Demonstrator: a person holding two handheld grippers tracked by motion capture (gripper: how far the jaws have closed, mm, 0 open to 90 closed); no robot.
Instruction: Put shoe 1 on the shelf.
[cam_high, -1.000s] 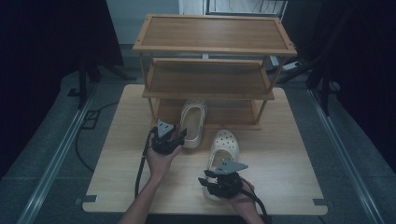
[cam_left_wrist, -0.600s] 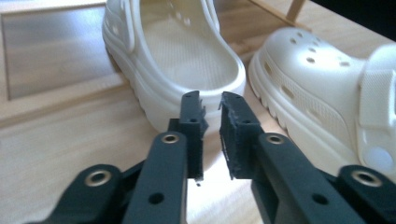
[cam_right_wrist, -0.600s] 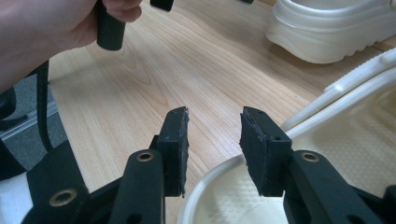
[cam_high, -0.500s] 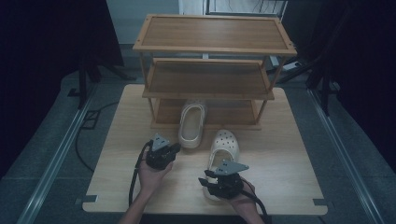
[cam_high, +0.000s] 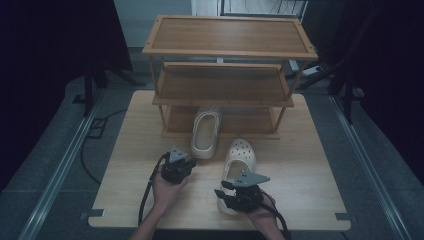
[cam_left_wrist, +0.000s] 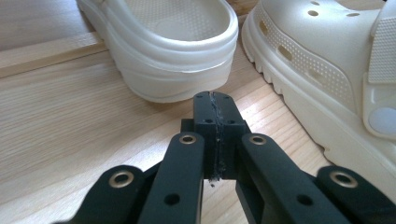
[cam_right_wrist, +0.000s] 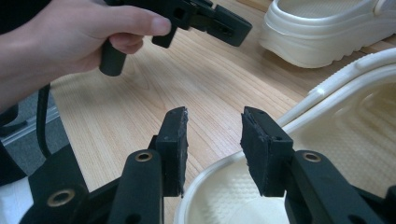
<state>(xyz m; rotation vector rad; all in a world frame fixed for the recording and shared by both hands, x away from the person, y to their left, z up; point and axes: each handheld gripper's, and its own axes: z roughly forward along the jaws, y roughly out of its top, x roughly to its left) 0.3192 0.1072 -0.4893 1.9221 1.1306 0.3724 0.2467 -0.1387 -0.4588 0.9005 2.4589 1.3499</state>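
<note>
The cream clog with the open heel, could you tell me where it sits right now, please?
In the high view the cream open-heeled clog lies centre-table, toe under the wooden shoe rack's bottom shelf, left of the perforated cream clog.

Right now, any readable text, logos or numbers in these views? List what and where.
None readable.
Both clogs, the one by the shelf and the near one: no brand or size mark visible; the round rivet at the strap looks blank.
Wooden shelf and table: bare wood, no labels.
Left gripper and right gripper: plain black jaws, no markings.
</note>
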